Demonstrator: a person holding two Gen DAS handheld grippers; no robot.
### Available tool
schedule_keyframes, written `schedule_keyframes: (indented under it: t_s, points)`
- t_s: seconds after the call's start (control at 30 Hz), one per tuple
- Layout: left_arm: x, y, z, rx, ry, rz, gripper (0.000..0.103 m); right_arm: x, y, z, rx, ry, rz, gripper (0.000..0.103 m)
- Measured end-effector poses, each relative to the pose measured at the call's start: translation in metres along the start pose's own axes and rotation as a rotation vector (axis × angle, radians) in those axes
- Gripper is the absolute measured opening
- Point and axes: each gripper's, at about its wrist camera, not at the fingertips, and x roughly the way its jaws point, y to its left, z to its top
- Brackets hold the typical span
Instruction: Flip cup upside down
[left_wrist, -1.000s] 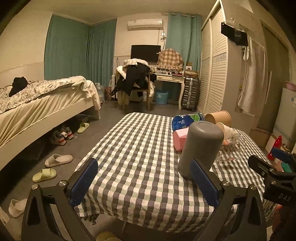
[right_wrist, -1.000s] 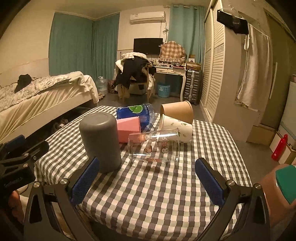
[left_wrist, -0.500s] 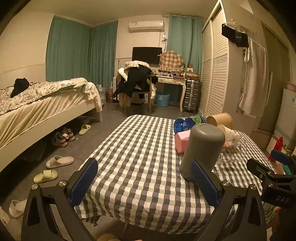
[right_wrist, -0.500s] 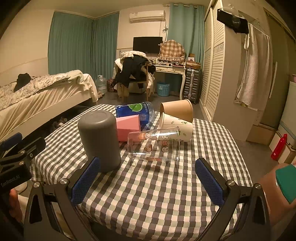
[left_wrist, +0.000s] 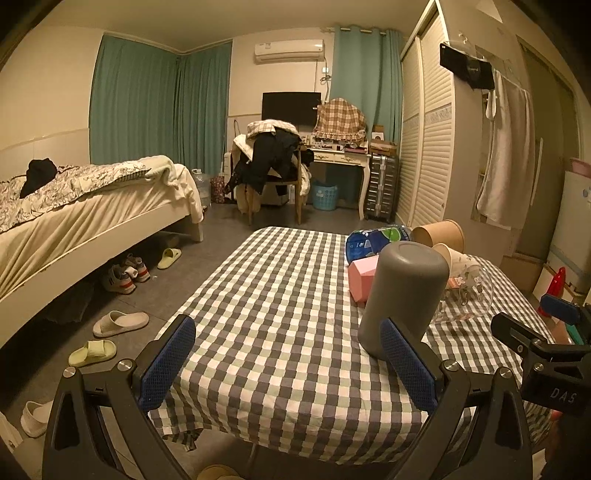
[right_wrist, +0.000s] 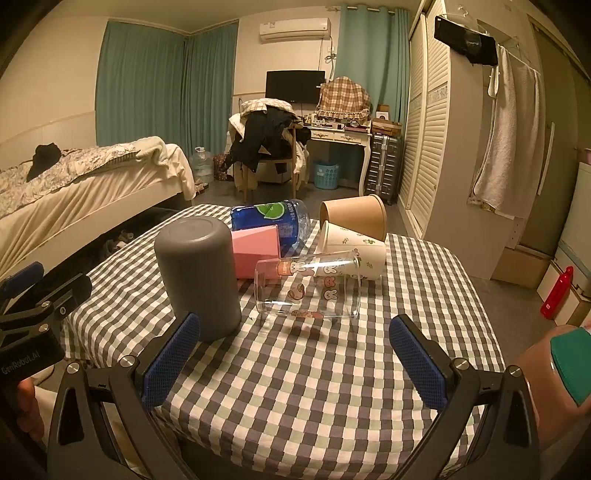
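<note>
A grey cup (left_wrist: 402, 295) stands upside down on the checkered table (left_wrist: 280, 302); it also shows in the right wrist view (right_wrist: 199, 273). A clear glass cup with rabbit prints (right_wrist: 308, 288) lies on its side to its right, seen too in the left wrist view (left_wrist: 467, 291). My left gripper (left_wrist: 288, 363) is open and empty, just in front of the grey cup. My right gripper (right_wrist: 293, 360) is open and empty, in front of the glass cup.
Behind the cups lie a pink box (right_wrist: 255, 249), a blue bottle (right_wrist: 273, 221), a brown paper cup (right_wrist: 354, 214) and a white printed paper cup (right_wrist: 351, 247). A bed (left_wrist: 74, 221) stands left, slippers (left_wrist: 118, 323) on the floor, a wardrobe (left_wrist: 424, 147) right.
Both grippers have drawn back slightly from the table and stay open. The cups have not moved.
</note>
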Motion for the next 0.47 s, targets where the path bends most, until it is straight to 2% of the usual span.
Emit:
schedule_keyframes:
  t_s: [0.47]
  points:
    - [-0.0007,0.0004,-0.0006,0.009,-0.009,-0.002,0.103,0.0039,0.0017,-0.0027,-0.005,0.012,-0.001,0.103]
